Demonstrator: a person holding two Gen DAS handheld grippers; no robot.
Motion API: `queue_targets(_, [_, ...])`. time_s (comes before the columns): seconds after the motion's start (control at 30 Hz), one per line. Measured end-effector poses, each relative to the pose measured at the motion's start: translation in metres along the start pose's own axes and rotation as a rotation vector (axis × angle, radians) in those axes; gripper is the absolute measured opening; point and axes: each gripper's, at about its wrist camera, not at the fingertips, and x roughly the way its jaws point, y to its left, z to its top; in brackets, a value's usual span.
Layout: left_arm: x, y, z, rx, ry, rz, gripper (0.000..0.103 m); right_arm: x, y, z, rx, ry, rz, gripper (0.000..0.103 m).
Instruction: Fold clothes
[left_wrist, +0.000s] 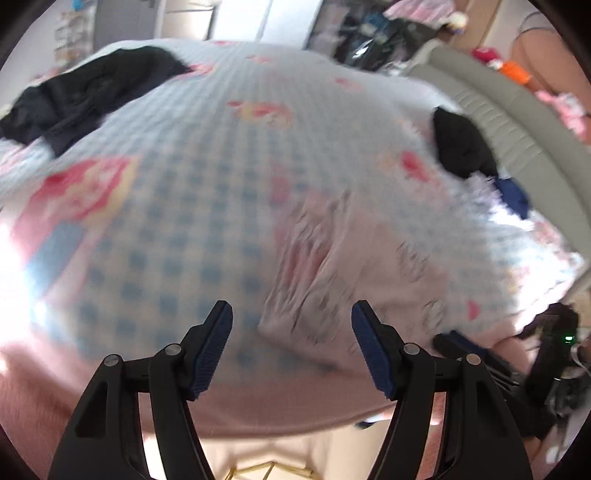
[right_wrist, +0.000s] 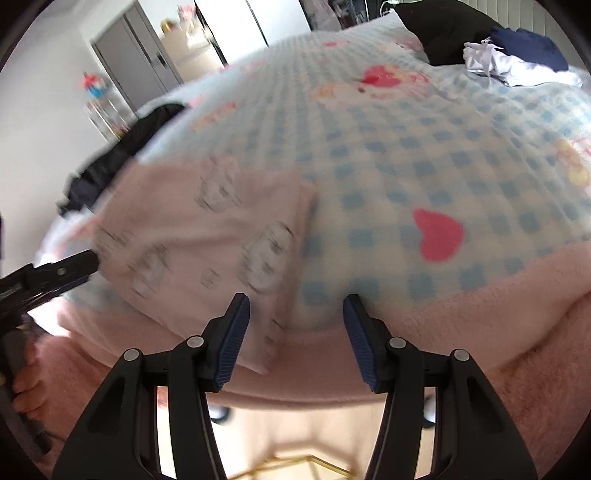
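Pink cloth with a pale printed pattern (right_wrist: 207, 236) lies on the bed (right_wrist: 424, 155) near its front edge, doubled over into a roughly rectangular packet with layered edges showing along its right side; the left wrist view shows the same piece (left_wrist: 343, 251), blurred by motion, with a rumpled crease through its middle. Both tools hang over the bed's front edge with nothing between their fingers: the left gripper (left_wrist: 291, 343) has its jaws spread wide just before the near edge of the cloth, and the right gripper (right_wrist: 295, 339) has its jaws spread too, straddling the cloth's right front corner. The packet already looks folded at least once, so this could be a pause between folds or the point where the piece is done and let go; the pictures do not settle which. A further fold would need each gripper to pinch a layered corner cleanly. One pink piece is in hand. Elsewhere I count a black garment (left_wrist: 85, 96) at the far left edge, another black heap (right_wrist: 439, 29) at the far right corner, and a white and navy bundle (right_wrist: 517, 59) beside it.
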Motion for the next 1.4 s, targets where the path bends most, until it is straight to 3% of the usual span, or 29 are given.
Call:
queue_targets(0.07, [0.010,0.001,0.012,0.008,0.020,-0.072,0.069,0.005,0.000,0.011,0.010,0.001,0.051,0.055])
queue_targets(0.3, [0.084,0.002,0.032,0.002,0.173,-0.165,0.069,0.038,-0.010,0.038,0.068,0.089,0.093,0.057])
queue_targets(0.6, [0.092,-0.010,0.021,0.059,0.158,-0.075,0.069,0.063,0.002,0.040,0.006,0.127,0.073,0.064])
queue_targets(0.63, [0.092,-0.012,0.020,0.065,0.155,-0.066,0.067,0.063,0.000,0.040,0.023,0.126,0.080,0.060])
queue_targets(0.67, [0.091,-0.013,0.020,0.072,0.152,-0.057,0.063,0.061,0.000,0.040,0.037,0.127,0.092,0.044])
queue_targets(0.73, [0.091,-0.016,0.019,0.084,0.147,-0.039,0.056,0.055,0.002,0.042,0.049,0.132,0.118,0.036])
queue_targets(0.83, [0.090,-0.020,0.017,0.103,0.138,-0.012,0.050,0.053,0.006,0.043,0.037,0.130,0.099,0.036])
queue_targets(0.93, [0.091,-0.024,0.016,0.121,0.131,0.013,0.052,0.063,0.000,0.038,0.059,0.148,0.101,0.048])
queue_targets(1.03, [0.099,-0.013,0.016,0.067,0.163,-0.025,0.056,0.072,-0.004,0.036,0.076,0.141,0.126,0.051])
queue_targets(1.13, [0.101,-0.008,0.017,0.032,0.192,-0.055,0.056,0.068,0.001,0.038,0.049,0.134,0.133,0.035])
queue_targets(1.23, [0.097,-0.008,0.018,0.002,0.201,-0.058,0.052,0.056,0.007,0.042,0.031,0.119,0.126,0.030])
queue_targets(1.4, [0.070,-0.031,0.012,0.046,0.150,-0.035,0.042,0.035,0.018,0.049,0.000,0.093,0.114,0.017])
